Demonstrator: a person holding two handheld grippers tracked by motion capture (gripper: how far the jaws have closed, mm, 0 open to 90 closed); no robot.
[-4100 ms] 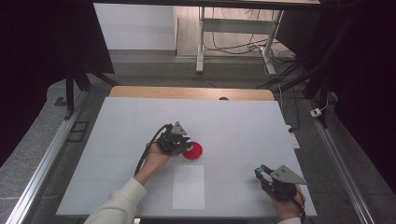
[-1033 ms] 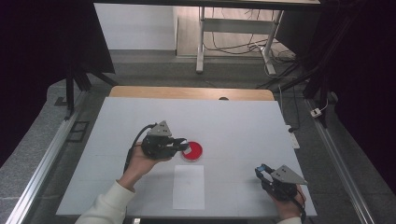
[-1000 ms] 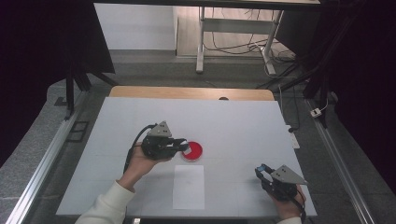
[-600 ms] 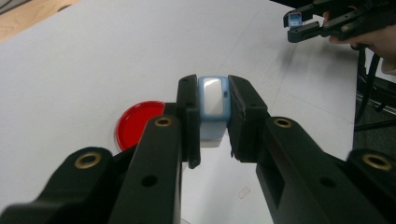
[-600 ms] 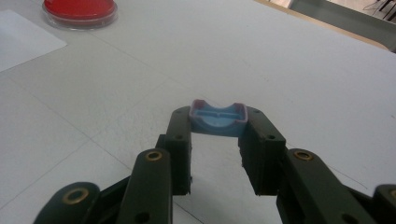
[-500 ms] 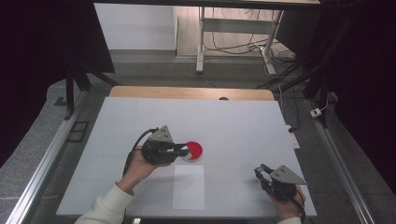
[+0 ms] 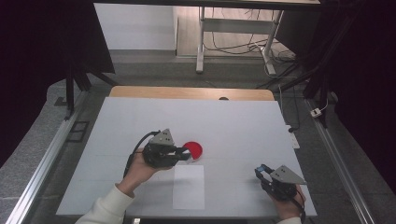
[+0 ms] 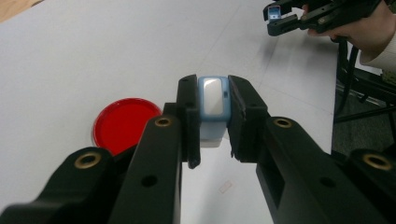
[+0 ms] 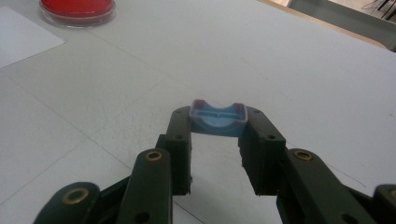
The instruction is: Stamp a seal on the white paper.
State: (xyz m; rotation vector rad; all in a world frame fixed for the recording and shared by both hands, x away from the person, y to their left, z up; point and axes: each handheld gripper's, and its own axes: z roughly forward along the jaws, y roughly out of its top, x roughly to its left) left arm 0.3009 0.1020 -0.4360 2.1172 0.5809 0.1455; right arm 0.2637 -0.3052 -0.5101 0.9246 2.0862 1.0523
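Currently, the left gripper [image 8: 212,126] jaws clamp a pale blue plastic case [image 8: 213,109] beside a round red dish [image 8: 125,122]; the right gripper [image 9: 217,140] jaws grasp a blue lid [image 9: 218,119].

On the desk [image 7: 233,121], the dish [image 7: 193,150] is lying just behind the paper sheet [image 7: 188,186]. The left gripper [image 7: 186,155] is hovering at the dish's left edge; the right gripper [image 7: 259,172] is sitting well apart, to the right.

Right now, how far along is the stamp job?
Done: the cap is off, clamped in the right gripper. In hand: the left gripper holds the blue stamp beside the red ink dish. Left: the white paper looks unmarked, so stamping and recapping probably remain.
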